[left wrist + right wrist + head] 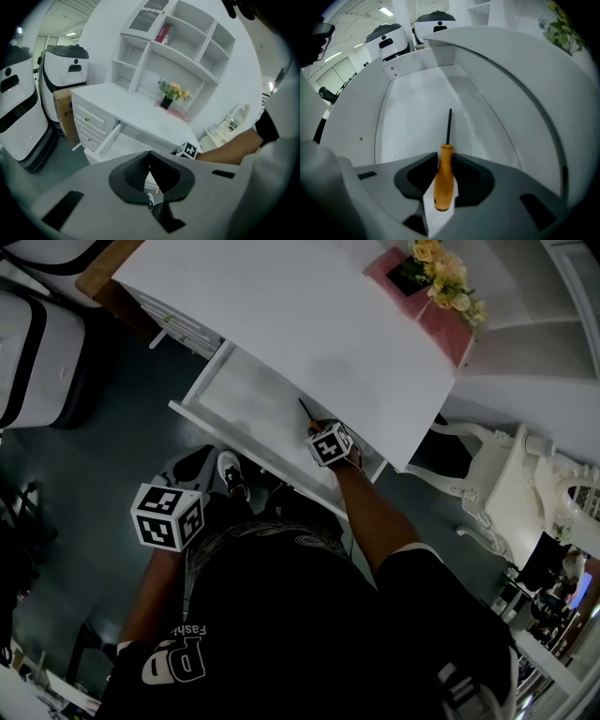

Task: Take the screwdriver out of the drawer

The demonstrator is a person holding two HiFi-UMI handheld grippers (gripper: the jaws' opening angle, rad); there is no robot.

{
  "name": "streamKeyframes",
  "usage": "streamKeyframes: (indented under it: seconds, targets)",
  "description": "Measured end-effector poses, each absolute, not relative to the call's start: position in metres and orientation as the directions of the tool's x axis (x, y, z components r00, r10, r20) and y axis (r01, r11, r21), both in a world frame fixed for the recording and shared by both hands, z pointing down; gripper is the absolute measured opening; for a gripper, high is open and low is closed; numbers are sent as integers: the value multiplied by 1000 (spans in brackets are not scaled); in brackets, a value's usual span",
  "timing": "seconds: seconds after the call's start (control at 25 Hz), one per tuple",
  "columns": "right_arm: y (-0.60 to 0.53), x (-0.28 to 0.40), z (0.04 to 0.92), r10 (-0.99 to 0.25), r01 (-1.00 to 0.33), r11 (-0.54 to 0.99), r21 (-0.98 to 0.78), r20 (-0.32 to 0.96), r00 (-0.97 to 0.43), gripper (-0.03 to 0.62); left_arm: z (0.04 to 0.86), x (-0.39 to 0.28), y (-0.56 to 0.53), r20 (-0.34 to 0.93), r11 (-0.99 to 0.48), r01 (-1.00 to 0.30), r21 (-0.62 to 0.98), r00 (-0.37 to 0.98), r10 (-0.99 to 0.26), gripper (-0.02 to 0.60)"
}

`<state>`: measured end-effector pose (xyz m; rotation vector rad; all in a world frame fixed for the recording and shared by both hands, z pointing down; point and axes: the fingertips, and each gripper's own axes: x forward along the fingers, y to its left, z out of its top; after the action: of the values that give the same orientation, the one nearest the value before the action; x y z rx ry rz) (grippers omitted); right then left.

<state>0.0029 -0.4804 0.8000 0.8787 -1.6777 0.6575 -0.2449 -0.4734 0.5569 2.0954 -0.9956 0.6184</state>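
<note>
A screwdriver [444,176] with an orange handle and a thin dark shaft lies on the floor of the open white drawer [412,108]. My right gripper [446,157] points steeply down into the drawer. Its jaws stand open, one on each side of the handle, with white drawer floor showing beside the handle. In the head view the shaft of the screwdriver [305,411] pokes out past the right gripper's marker cube [330,443]. My left gripper [169,515] hangs low at the left, away from the drawer [234,395]. Its jaw tips [150,154] meet with nothing between them.
The white desk top [281,306] overhangs the drawer's back. It carries a pot of yellow flowers [445,273] on a pink mat. A white ornate chair [497,484] stands to the right. White machines [65,65] and a cardboard box [63,105] stand left of the desk.
</note>
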Motion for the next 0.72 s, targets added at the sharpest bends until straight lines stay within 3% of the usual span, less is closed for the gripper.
streamKeyframes:
  seconds: [0.72]
  targets:
    - [-469,-6,788,-210,-795,607,7,966,-152,91,543,-245,-452,657,-398,-831,388,553,-513,14]
